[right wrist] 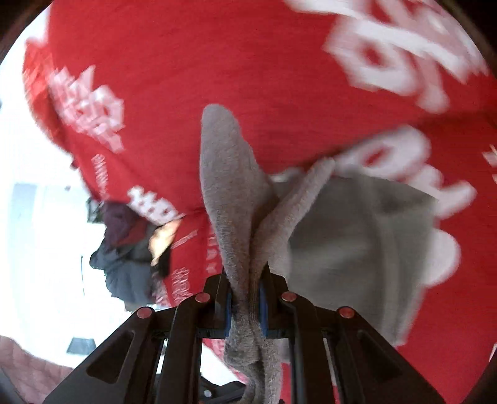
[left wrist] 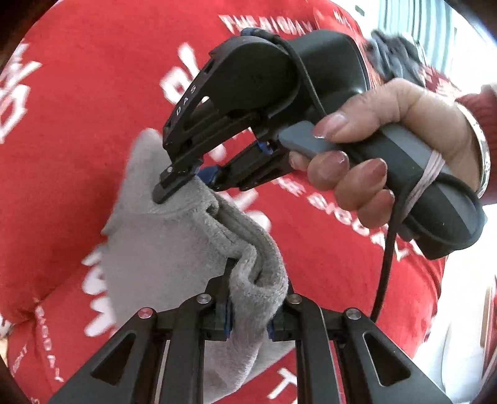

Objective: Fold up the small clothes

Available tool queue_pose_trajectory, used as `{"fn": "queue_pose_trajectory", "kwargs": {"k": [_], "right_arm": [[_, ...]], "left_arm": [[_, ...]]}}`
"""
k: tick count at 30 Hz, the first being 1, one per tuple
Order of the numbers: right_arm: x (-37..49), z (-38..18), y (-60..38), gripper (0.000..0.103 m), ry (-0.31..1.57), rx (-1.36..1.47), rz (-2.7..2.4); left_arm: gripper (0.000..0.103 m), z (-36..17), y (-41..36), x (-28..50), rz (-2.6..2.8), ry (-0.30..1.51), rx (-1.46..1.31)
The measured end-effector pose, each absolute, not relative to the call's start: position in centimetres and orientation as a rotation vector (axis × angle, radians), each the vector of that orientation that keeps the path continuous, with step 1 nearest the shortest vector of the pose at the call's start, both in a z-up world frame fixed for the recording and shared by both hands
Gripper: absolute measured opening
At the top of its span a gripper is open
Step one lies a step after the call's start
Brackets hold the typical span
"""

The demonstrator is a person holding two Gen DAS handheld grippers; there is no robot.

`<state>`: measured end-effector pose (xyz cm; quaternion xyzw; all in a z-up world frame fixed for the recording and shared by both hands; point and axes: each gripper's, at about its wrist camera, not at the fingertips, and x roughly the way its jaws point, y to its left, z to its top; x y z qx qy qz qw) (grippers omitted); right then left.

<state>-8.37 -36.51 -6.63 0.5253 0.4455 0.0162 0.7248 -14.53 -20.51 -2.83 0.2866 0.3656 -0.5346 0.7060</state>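
Observation:
A small grey fleece garment (left wrist: pixel 174 248) hangs stretched between both grippers, above a red cloth (left wrist: pixel 77 124) with white lettering. At the bottom of the left wrist view my left gripper (left wrist: pixel 257 279) is shut on a bunched edge of it. Higher up, a hand (left wrist: pixel 372 140) holds my right gripper (left wrist: pixel 192 183), whose fingertips pinch another edge of the garment. In the right wrist view my right gripper (right wrist: pixel 245 298) is shut on a doubled fold of the grey garment (right wrist: pixel 341 248). One flap stands up and the rest spreads blurred to the right over the red cloth (right wrist: pixel 217 62).
A heap of dark clothes (right wrist: pixel 124 248) lies at the red cloth's left edge, with a bright white area (right wrist: pixel 31 186) beyond. A pink quilted surface (right wrist: pixel 25 366) shows at bottom left. Striped fabric (left wrist: pixel 428 28) and a dark item (left wrist: pixel 394 59) sit at top right. A black cable (left wrist: pixel 385 264) hangs from the right gripper.

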Motion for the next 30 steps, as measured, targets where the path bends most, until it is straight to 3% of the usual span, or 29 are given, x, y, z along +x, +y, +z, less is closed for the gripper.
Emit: {"fn": "queue_pose_trajectory", "kwargs": {"k": [6,13,14,16,17,24,30], "right_arm": [[-11.9,-14.2,-38.7,0.015,1.046,1.277,-0.092],[-12.0,-13.8,-38.7,0.016,1.054,1.269,-0.093],[-11.6,-13.7,-38.2,0.019,1.065,1.268,-0.099],[-10.8,-13.3,-37.1,0.022,1.105,1.254,-0.130],[-10.9,-13.2,-37.2,0.025,1.120,1.246,-0.146],[-13.5,-11.3,-36.2,0.051,1.172,1.208,-0.246],[-17.8,-10.0,-33.8,0.053,1.109,1.295,-0.239]], "left_arm": [[0.016,-7.6,-23.0,-16.2,-1.185,0.911,0.706],[0.019,-7.5,-23.2,-15.9,-1.174,0.909,0.745],[0.024,-7.3,-22.7,-15.6,-1.165,0.918,0.759],[0.065,-6.7,-21.6,-15.0,-1.136,0.933,0.758],[0.071,-6.5,-21.0,-14.9,-1.124,0.927,0.744],[0.072,-3.5,-16.6,-14.0,-1.113,0.958,0.713],[0.072,-2.4,-12.3,-8.1,-0.990,1.041,0.609]]}}
